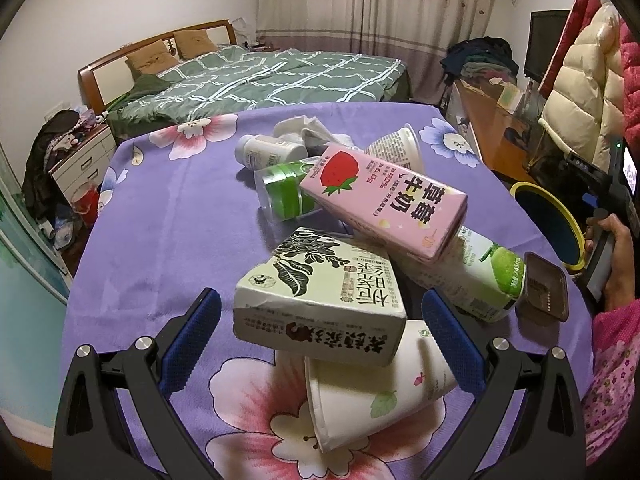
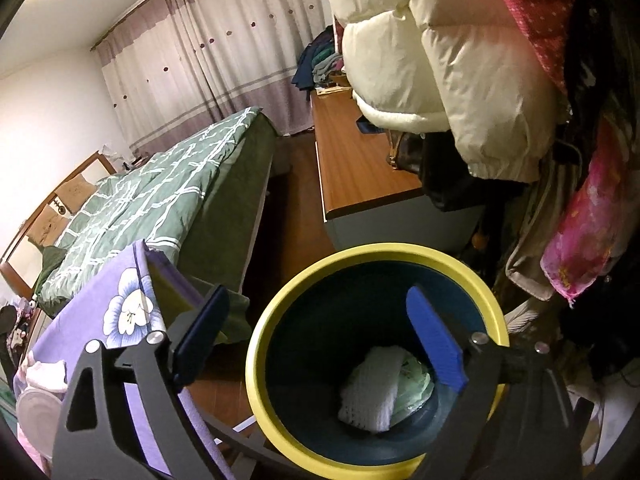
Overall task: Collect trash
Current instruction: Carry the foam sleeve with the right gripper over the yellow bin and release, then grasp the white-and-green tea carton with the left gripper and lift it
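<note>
Two grippers, both with jaws spread wide and nothing pinched.

Left gripper (image 1: 320, 336): blue-padded fingers (image 1: 200, 320) stand either side of a tilted green-and-white carton (image 1: 320, 300) without touching it. That carton leans on a white paper cup (image 1: 376, 384) lying on its side, mouth toward the camera, on the purple floral tablecloth (image 1: 160, 220).

Trash pile, near to far: a pink strawberry milk carton (image 1: 384, 204) lies across the top, resting on the green-and-white carton and on a white-and-green coconut carton (image 1: 472, 276) to the right. A small brown tray (image 1: 546, 286) sits just beside the coconut carton at the table's right edge. Behind the pink carton, a clear bottle with a green label (image 1: 284, 192) on its side, a small white bottle (image 1: 268, 150), a white tub (image 1: 400, 148) on its side, and crumpled white tissue (image 1: 308, 130) farthest.

Right gripper (image 2: 320, 344): hangs over the bin (image 2: 360, 260), yellow rim, dark blue inside, standing on the floor off the table's right side. One finger is over the bin's mouth, the other outside the rim toward the table. Nothing is between them. At the bin's bottom lie a white knit-textured piece (image 2: 372, 396) and something pale green (image 2: 414, 388) beside it, touching.

In the left wrist view a hand (image 1: 612, 256) in a pink floral sleeve holds the right gripper's handle next to the bin.

Far: bed with a green checked quilt (image 1: 260, 76), curtains (image 1: 360, 4).
</note>
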### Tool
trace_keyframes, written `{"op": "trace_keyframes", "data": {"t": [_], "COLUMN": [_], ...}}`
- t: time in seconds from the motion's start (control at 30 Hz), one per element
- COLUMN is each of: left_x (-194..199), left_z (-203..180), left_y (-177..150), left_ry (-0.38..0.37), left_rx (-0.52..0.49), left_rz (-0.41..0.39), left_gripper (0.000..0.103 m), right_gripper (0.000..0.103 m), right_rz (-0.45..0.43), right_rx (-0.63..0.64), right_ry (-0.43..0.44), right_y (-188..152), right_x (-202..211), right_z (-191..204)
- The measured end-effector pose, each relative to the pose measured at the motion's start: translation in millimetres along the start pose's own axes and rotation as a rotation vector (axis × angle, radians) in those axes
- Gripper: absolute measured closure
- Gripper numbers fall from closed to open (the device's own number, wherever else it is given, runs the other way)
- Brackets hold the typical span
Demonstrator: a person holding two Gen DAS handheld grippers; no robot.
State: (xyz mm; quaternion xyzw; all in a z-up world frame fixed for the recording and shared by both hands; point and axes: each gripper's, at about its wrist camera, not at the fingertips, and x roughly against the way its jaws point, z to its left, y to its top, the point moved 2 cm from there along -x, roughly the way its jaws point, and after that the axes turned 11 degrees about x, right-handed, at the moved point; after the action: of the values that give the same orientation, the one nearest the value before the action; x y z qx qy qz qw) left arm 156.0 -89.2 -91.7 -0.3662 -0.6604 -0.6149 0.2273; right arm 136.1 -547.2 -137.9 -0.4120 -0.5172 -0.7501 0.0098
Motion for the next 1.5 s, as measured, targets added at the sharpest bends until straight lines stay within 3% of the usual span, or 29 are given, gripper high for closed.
{"op": "trace_keyframes", "data": {"t": [0.27,0.53,0.6,0.67,0.73,0.9,1.27,1.5], "left_x": [-10,-30,-32,-35,-36,-25,37,78], "left_z": [-1,5,7,10,14,15,16,-6], "left_y": [3,8,8,9,9,10,19,20], "left_ry": [0.005,-0.065,-0.082,-0.113,-0.135,-0.118,-0.082,-0.108], "left_rx": [-0.062,-0.056,-0.041,-0.012,0.014,0.004,0.0,-0.028], "left_rz": [0.015,0.069,0.075,0.095,0.104,0.074,-0.033,-0.107], "left_gripper": [0.004,0.004,0.008,0.028,0.029,0.029,0.029,0.029], "right_gripper": [0.017,0.016,0.016,0.016,0.016,0.016,0.015,0.013], "right_rz": [0.001,-0.001,-0.003,-0.005,-0.005,-0.026,-0.061,-0.08], "right_rx": [0.007,0.021,0.023,0.025,0.029,0.042,0.142,0.21], "right_ry": [0.015,0.026,0.025,0.029,0.034,0.05,0.098,0.099], "right_y": [-1,0,0,1,2,2,-9,-20], "right_x": [0,-1,0,0,1,16,62,87], "right_z": [5,9,9,9,9,10,16,2]}}
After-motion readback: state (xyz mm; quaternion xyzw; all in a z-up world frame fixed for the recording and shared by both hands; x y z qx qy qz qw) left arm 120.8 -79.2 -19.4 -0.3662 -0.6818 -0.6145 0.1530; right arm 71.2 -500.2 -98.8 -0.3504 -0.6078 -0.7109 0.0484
